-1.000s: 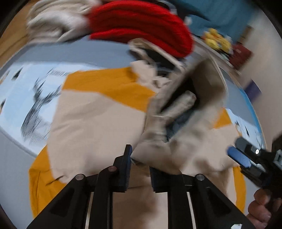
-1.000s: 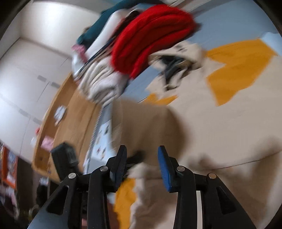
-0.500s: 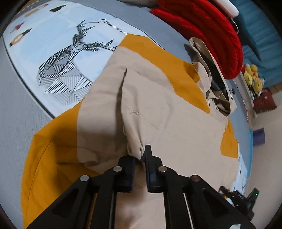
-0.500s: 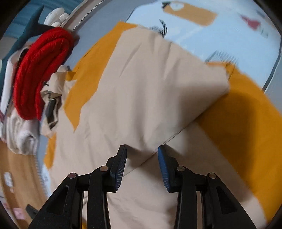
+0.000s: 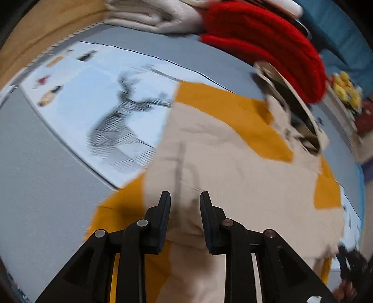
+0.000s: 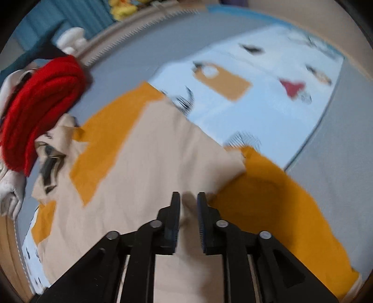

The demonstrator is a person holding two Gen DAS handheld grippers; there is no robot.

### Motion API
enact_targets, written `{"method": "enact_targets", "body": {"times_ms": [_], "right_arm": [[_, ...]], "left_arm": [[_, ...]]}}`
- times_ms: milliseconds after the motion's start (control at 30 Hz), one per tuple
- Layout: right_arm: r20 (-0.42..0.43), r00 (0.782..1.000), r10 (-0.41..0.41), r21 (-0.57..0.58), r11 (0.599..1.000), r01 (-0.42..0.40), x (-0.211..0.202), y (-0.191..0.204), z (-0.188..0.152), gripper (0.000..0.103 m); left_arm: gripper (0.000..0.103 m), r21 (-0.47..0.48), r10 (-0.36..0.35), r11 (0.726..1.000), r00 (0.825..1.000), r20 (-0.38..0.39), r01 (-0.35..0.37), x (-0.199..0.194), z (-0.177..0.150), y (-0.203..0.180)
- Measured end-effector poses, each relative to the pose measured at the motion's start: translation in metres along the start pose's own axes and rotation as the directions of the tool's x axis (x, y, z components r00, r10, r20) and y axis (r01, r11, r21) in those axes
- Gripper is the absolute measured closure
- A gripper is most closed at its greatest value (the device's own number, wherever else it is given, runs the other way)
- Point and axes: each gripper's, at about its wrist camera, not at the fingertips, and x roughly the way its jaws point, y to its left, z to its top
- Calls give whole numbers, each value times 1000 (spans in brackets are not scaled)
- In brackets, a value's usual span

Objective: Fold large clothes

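Note:
A large beige and orange garment (image 5: 233, 167) lies spread on the bed, its hood toward the red pile. It also fills the right wrist view (image 6: 151, 163). My left gripper (image 5: 184, 200) is open just above a raised fold of the beige cloth, holding nothing. My right gripper (image 6: 188, 200) has its jaws narrowly apart over the beige cloth next to an orange sleeve (image 6: 268, 198); cloth shows between the fingers, but I cannot tell if they pinch it. The right gripper also shows at the lower right edge of the left wrist view (image 5: 354, 263).
The bed has a grey and pale blue cover with a deer print (image 5: 121, 121). A red knit garment (image 5: 263, 42) and white folded clothes (image 5: 151, 16) are piled at the far side. Yellow plush toys (image 5: 345, 88) sit beyond. A wooden floor (image 5: 35, 30) borders the bed.
My left gripper has opened and let go of the beige fold it pinched. My right gripper's jaws have narrowed over the cloth. Both views have shifted and blurred.

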Motion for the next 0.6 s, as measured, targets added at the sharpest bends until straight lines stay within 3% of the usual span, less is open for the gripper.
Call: {"method": "enact_targets", "body": {"times_ms": [67, 133, 167, 200, 333, 600], "right_arm": [[-40, 997, 60, -65, 996, -62, 10, 13, 0, 65], [-165, 982, 91, -92, 990, -107, 36, 17, -3, 59], [-251, 966, 66, -103, 990, -95, 53, 15, -8, 59], [-285, 957, 58, -98, 991, -89, 59, 11, -12, 61], [-230, 972, 41, -156, 985, -79, 40, 23, -9, 61], [-26, 991, 128, -320, 938, -130, -36, 51, 6, 61]], "left_arm": [[80, -36, -14, 999, 995, -102, 10, 23, -3, 6], [76, -32, 40, 998, 984, -171, -46, 39, -10, 12], [76, -10, 52, 998, 983, -178, -55, 41, -10, 11], [76, 20, 70, 998, 984, -164, -68, 37, -10, 7], [75, 141, 125, 984, 989, -84, -113, 14, -9, -16], [75, 190, 119, 975, 992, -36, -110, -14, -18, -38]]}}
